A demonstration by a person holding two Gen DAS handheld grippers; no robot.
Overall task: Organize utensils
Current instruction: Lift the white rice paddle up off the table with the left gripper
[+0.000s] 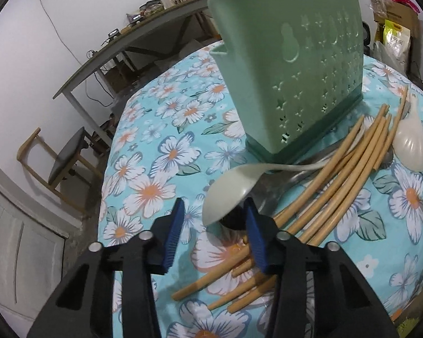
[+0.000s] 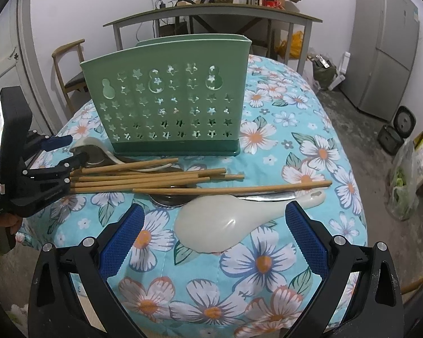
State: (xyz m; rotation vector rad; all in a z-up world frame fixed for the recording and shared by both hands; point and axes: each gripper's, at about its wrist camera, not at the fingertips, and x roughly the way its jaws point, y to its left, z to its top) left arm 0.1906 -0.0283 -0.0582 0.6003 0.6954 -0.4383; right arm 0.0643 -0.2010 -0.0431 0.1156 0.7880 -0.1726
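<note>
A green perforated utensil holder [image 1: 290,64] [image 2: 169,95] stands upright on the floral tablecloth. Several bamboo chopsticks [image 1: 332,180] [image 2: 155,178] lie in a pile in front of it, over metal utensils [image 2: 268,195]. A pale spoon [image 1: 231,194] [image 2: 90,143] lies with its bowl between the fingers of my open left gripper [image 1: 214,222] [image 2: 70,149], at the pile's left end. A white rice paddle [image 1: 414,143] [image 2: 225,225] lies just ahead of my open right gripper [image 2: 211,239], between its fingertips.
The round table's cloth [image 2: 310,146] drops off at the edges. A wooden chair [image 1: 59,166] [image 2: 70,64] stands beyond the table. A long desk [image 2: 211,14] with clutter lines the wall. A fridge [image 2: 386,45] and bags [image 2: 409,180] stand on the right.
</note>
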